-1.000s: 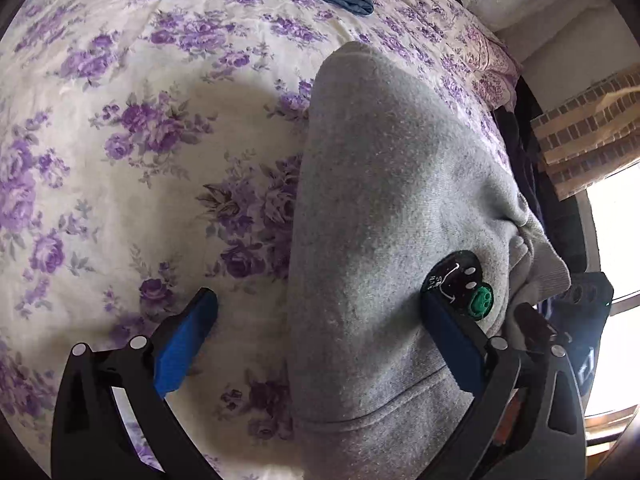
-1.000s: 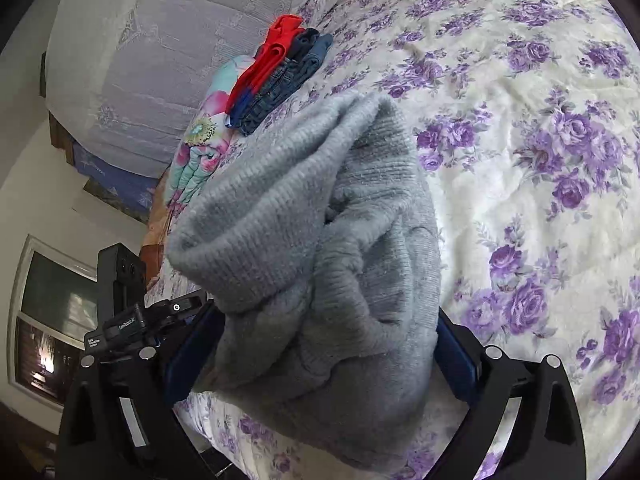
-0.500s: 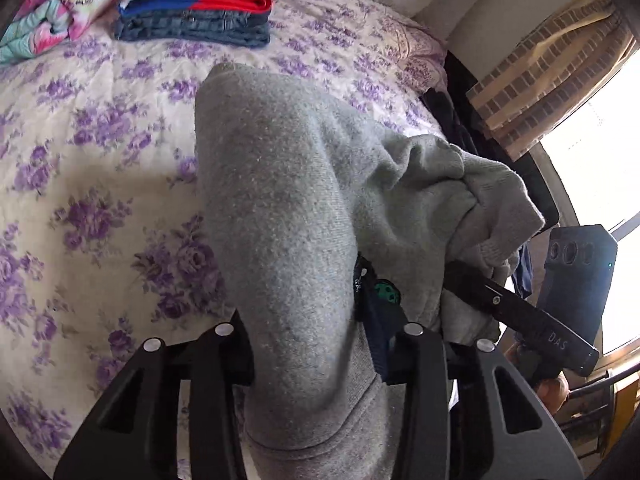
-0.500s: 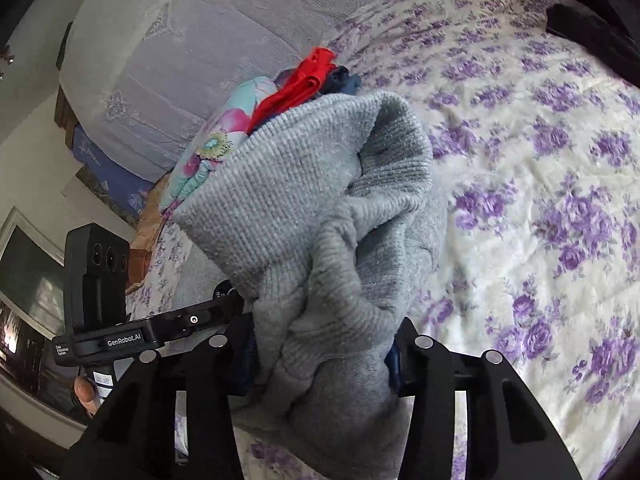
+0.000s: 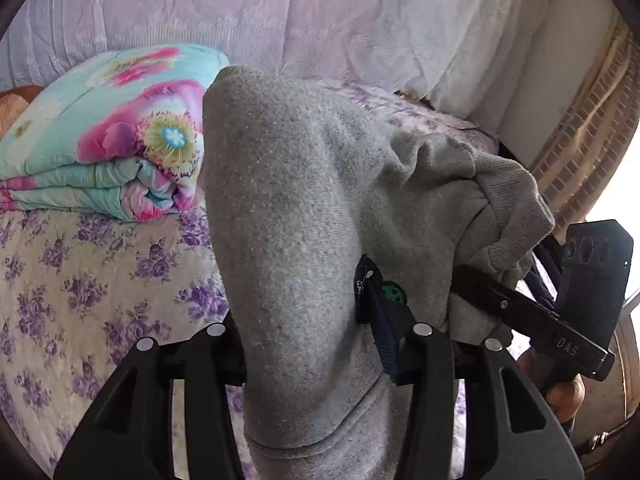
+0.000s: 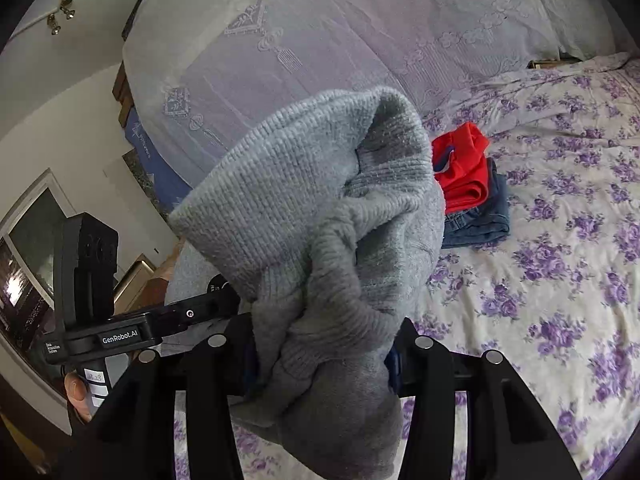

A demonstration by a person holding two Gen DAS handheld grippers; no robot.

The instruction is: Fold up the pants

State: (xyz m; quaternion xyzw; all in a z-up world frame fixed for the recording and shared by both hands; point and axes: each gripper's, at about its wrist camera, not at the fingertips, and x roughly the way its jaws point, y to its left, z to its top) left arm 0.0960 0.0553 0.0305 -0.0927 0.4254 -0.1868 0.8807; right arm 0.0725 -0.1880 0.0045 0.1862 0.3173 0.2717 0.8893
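Observation:
The grey sweatpants point(image 5: 288, 220) are lifted off the bed and bunched between both grippers. My left gripper point(image 5: 304, 344) is shut on a thick fold of them. My right gripper point(image 6: 320, 356) is shut on the ribbed end of the grey pants point(image 6: 304, 208), which drape over its fingers. The right gripper's body shows at the right of the left wrist view point(image 5: 532, 316), close beside the left one. The left gripper's body shows at the left of the right wrist view point(image 6: 120, 332).
The bed has a purple-flowered cover point(image 6: 560, 264). A folded stack of red and blue clothes point(image 6: 472, 188) lies on it. A folded flowered quilt point(image 5: 104, 140) lies near the pale covered headboard point(image 5: 320, 12). A window stands to the right point(image 5: 624, 184).
Both grippers went from open around the pants to shut on them. They have lifted the pants off the bed and tilted up, so the headboard comes into view.

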